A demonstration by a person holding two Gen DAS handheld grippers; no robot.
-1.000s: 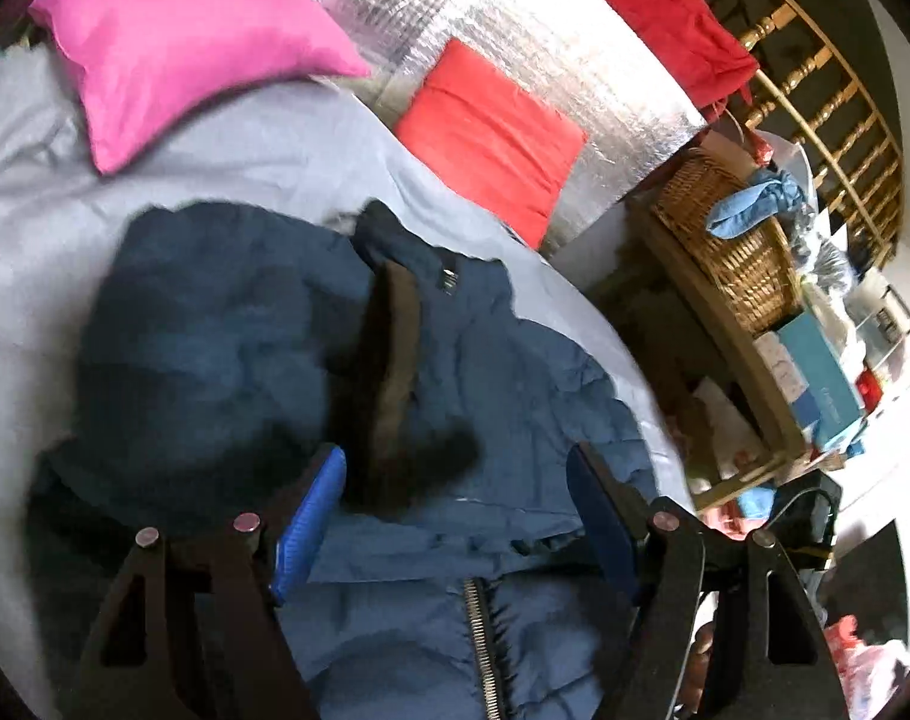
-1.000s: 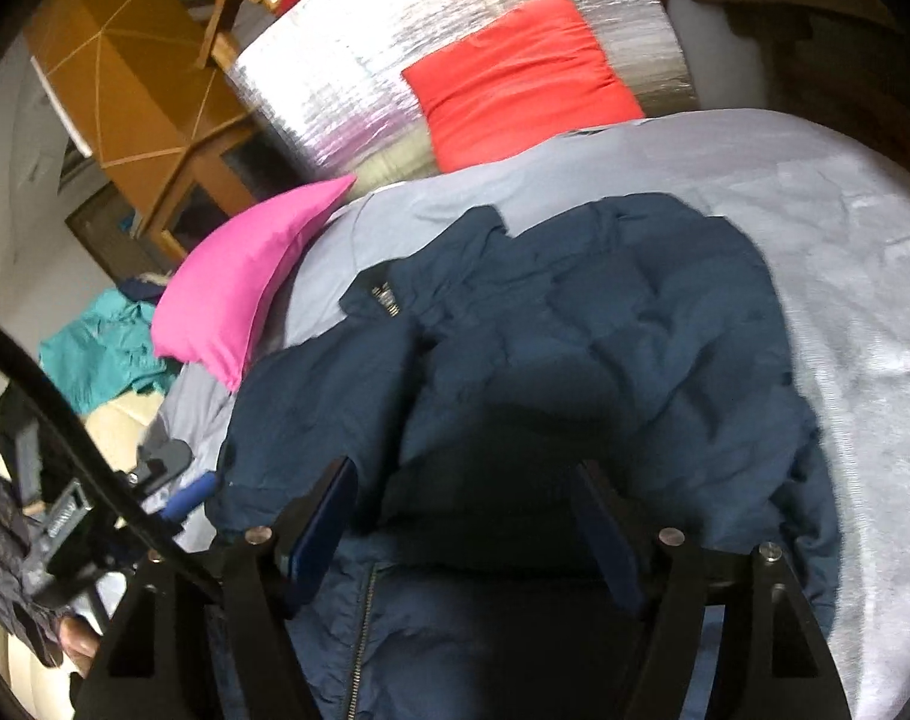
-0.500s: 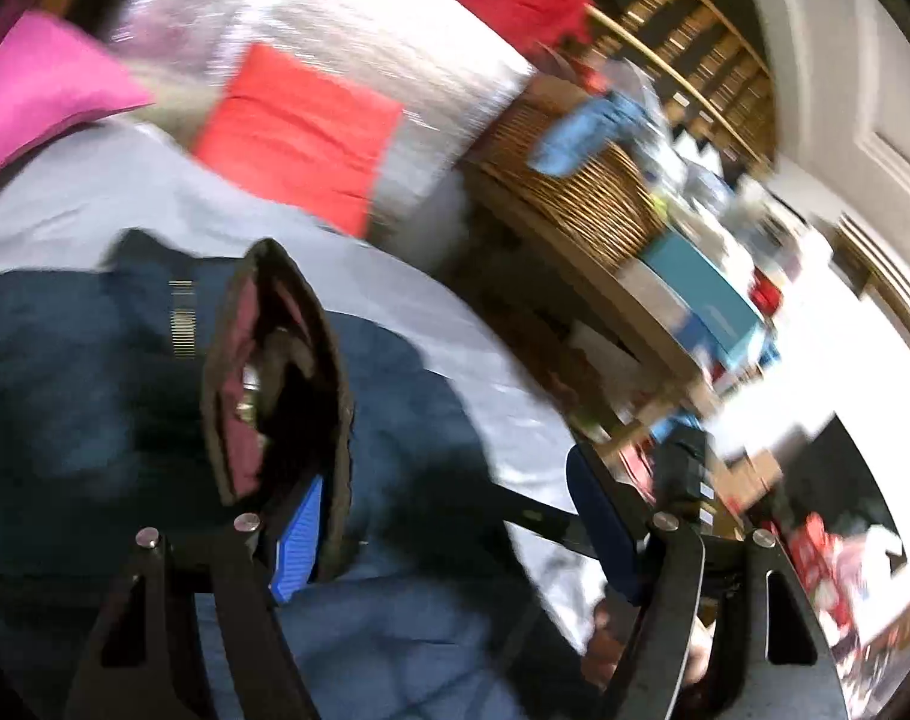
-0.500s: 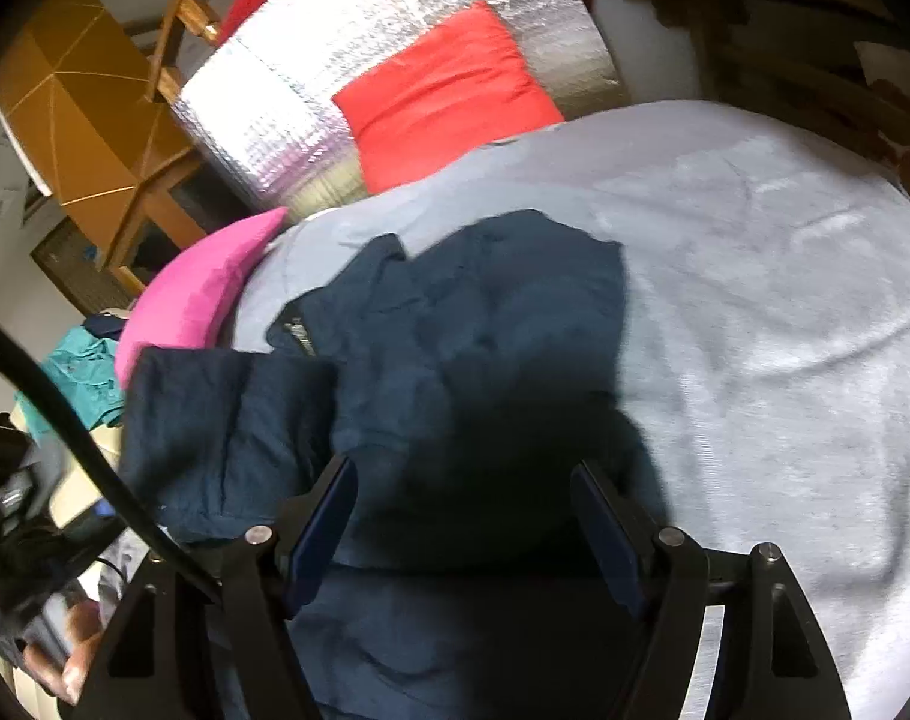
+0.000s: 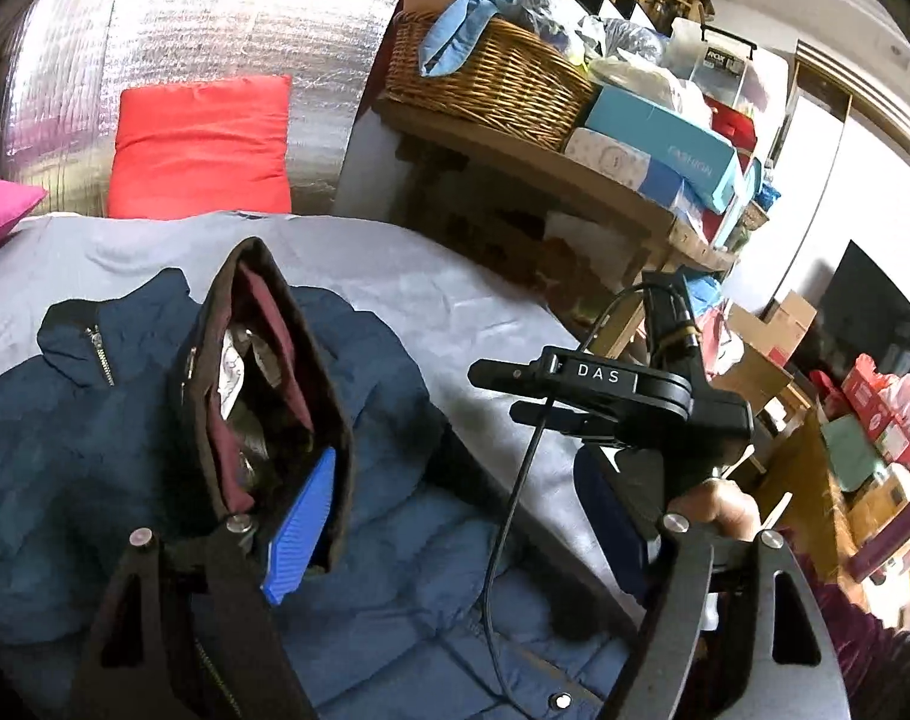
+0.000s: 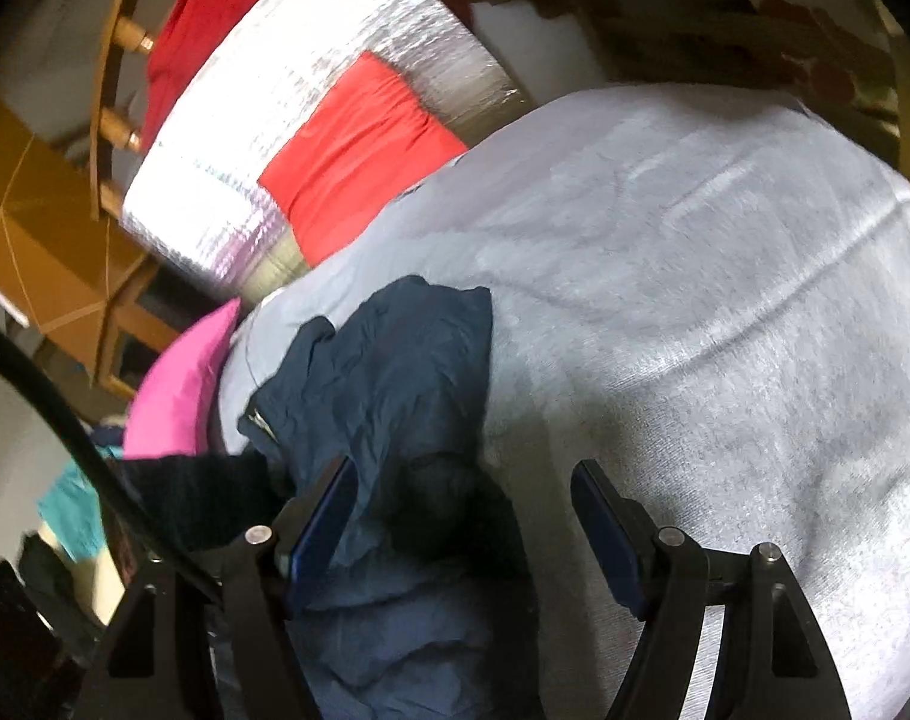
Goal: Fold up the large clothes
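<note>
A navy padded jacket (image 5: 77, 468) lies on the grey bed (image 5: 431, 294), zipper side up. Its dark sleeve cuff (image 5: 263, 384), maroon inside, hangs over my left gripper's blue left fingertip (image 5: 302, 525). My left gripper (image 5: 455, 534) is open, low over the jacket. The right gripper's black body (image 5: 610, 396) shows in the left wrist view, held by a hand. In the right wrist view my right gripper (image 6: 463, 528) is open over the jacket's right edge (image 6: 395, 420), with jacket fabric against its left finger (image 6: 323, 528) and grey bed (image 6: 694, 300) beyond.
A red cushion (image 5: 203, 144) and a silver foil roll (image 5: 215, 30) stand at the bed's head, a pink pillow (image 6: 179, 384) at the left. A wooden shelf with a wicker basket (image 5: 490, 78) and boxes (image 5: 658, 138) runs along the bed's right side.
The left gripper has swung right and lifted the sleeve cuff on its left finger. The right gripper has moved right, so the jacket now sits at its left and bare bed fills its view.
</note>
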